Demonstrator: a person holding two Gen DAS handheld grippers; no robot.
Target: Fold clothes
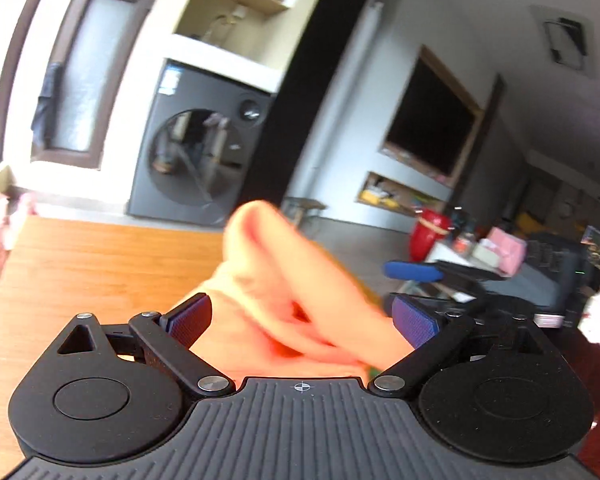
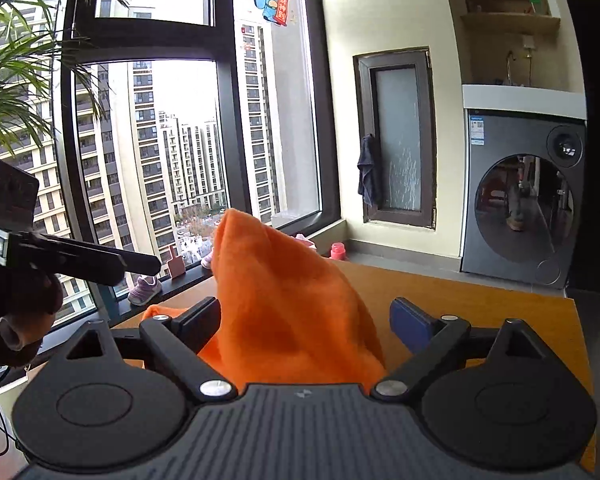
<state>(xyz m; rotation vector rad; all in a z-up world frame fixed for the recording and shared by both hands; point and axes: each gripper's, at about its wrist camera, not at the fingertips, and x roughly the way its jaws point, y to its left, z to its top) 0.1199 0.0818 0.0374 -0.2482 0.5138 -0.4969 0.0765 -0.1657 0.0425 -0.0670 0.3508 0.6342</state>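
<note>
Orange cloth (image 2: 284, 304) bunches between both wide-spread hand-held grippers (image 1: 302, 316) (image 2: 306, 320), lifted off the worktop (image 2: 460, 300), likely for folding; grip unclear.

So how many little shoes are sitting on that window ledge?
2. A purple shoe sits on the ledge left of the orange cloth; a pink shoe peeks out at the cloth's edge. More may be hidden behind it.

Orange cloth (image 2: 284, 304) bunched up, fills gap between my right gripper (image 2: 304, 320) fingers. Wooden table (image 2: 500, 320) right of cloth bare, passable. Left of cloth, my left gripper (image 2: 136, 265) blocks. Beyond cloth, window sill (image 2: 188, 276) cluttered.
</note>
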